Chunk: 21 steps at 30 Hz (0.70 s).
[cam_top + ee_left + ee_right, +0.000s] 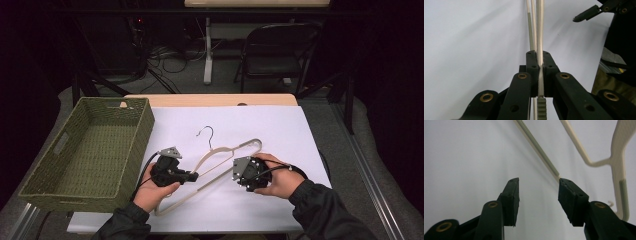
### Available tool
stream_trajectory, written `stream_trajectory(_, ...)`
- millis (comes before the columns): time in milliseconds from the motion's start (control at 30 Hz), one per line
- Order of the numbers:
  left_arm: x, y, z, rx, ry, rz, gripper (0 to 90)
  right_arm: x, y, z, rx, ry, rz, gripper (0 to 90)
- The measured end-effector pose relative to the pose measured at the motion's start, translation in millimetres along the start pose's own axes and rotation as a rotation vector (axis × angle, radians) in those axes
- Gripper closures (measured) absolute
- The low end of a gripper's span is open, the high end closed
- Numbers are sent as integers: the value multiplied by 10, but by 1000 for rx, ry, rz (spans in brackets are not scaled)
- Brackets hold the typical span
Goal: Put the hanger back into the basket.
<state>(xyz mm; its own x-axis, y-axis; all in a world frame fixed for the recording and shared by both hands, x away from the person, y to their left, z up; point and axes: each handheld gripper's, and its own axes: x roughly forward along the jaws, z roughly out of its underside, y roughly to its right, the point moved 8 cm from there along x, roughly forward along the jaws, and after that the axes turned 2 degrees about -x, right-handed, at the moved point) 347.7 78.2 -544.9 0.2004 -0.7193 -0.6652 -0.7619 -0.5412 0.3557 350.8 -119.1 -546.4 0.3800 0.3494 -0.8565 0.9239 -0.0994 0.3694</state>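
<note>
- Currently the left gripper point(538, 65) is clenched on the cream plastic clothes hanger point(220, 152), which lies on the white table sheet point(280, 125).
- Right gripper point(538, 192) stands released, jaws apart beside the hanger's bar.
- Green woven basket point(142, 130) sits left of the hanger.

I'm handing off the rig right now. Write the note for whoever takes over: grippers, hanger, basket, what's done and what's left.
Left gripper: shut on the bottom bar of the hanger, pads clamped on the bar.
Right gripper: open, nothing between the jaws; the bar's end runs just behind the tip of one jaw.
Hanger: lies on the white sheet, hook pointing away from the person.
Basket: at the left of the table, nothing seen inside.
Done: left grip on the hanger.
Left: probably lift the hanger and put it in the basket; the right gripper is free to help.
</note>
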Motion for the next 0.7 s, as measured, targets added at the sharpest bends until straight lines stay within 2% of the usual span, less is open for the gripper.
stream_trajectory(233,-124,-27,-66,-24,71,-59,872,22,35,92,58,8,19,473)
stream_trajectory(400,-263,-19,-124,-31,115,-99,871,37,49,172,128,29,33,461)
stream_trajectory(467,-335,-9,-143,-34,128,-108,871,39,49,186,129,29,31,461)
stream_trajectory(567,-452,8,-159,-30,138,-119,871,40,34,220,158,36,35,458)
stream_trajectory(667,-560,28,-166,-35,151,-125,871,21,21,237,147,28,42,453)
stream_trajectory(700,-596,32,-167,-34,154,-130,871,12,6,233,159,29,43,450)
